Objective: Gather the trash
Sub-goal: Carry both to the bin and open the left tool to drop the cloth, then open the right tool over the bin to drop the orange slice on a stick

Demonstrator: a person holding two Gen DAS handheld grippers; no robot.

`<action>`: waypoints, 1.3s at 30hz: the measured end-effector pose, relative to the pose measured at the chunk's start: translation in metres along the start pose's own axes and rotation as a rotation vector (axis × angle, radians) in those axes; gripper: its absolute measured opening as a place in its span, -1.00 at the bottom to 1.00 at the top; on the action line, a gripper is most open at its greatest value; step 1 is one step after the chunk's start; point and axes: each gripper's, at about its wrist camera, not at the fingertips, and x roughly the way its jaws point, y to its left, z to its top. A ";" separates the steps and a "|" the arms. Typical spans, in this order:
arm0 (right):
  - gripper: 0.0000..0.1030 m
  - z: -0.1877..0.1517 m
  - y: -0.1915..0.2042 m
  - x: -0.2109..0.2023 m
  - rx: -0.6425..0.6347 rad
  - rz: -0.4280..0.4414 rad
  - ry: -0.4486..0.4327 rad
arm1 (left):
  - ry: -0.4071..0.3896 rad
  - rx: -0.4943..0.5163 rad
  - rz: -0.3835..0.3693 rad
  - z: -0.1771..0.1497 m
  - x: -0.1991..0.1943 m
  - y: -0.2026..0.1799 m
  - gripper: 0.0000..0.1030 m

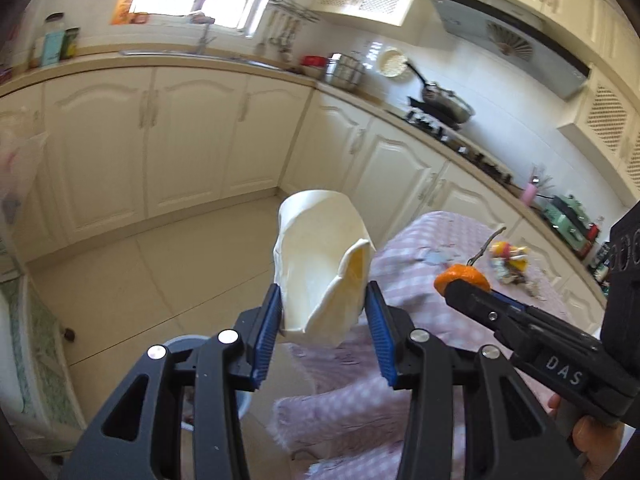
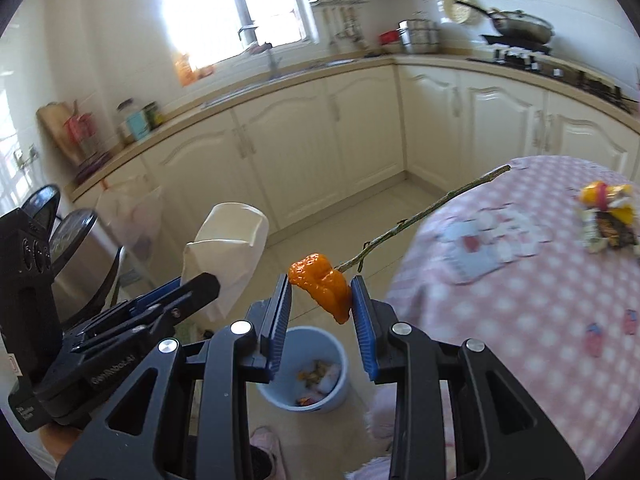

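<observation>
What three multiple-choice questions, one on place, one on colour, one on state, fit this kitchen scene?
1. Where is the bin?
A. on the floor beside the table
B. on the counter
C. on the table

2. What colour is the peel with the twig?
A. green
B. orange
C. white

3. What state is the cup in the left hand-held gripper?
A. intact
B. crushed and torn
C. full of water

Key: 1 A, it stands on the tiles by the tablecloth; 2 B, plainly orange in the right hand-held gripper; 3 B, its wall is split and folded.
</observation>
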 end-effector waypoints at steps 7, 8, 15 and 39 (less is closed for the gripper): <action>-0.44 -0.020 0.046 0.071 -0.047 0.050 0.117 | 0.075 -0.098 0.114 -0.025 0.023 0.080 -0.20; -0.44 -0.022 0.050 0.081 -0.050 0.054 0.135 | 0.084 -0.108 0.121 -0.028 0.025 0.088 -0.20; -0.44 -0.031 0.066 0.127 -0.051 0.067 0.204 | 0.139 -0.144 0.166 -0.038 0.053 0.132 -0.18; -0.44 -0.054 0.067 0.185 -0.054 0.044 0.308 | 0.206 -0.201 0.193 -0.049 0.098 0.162 0.08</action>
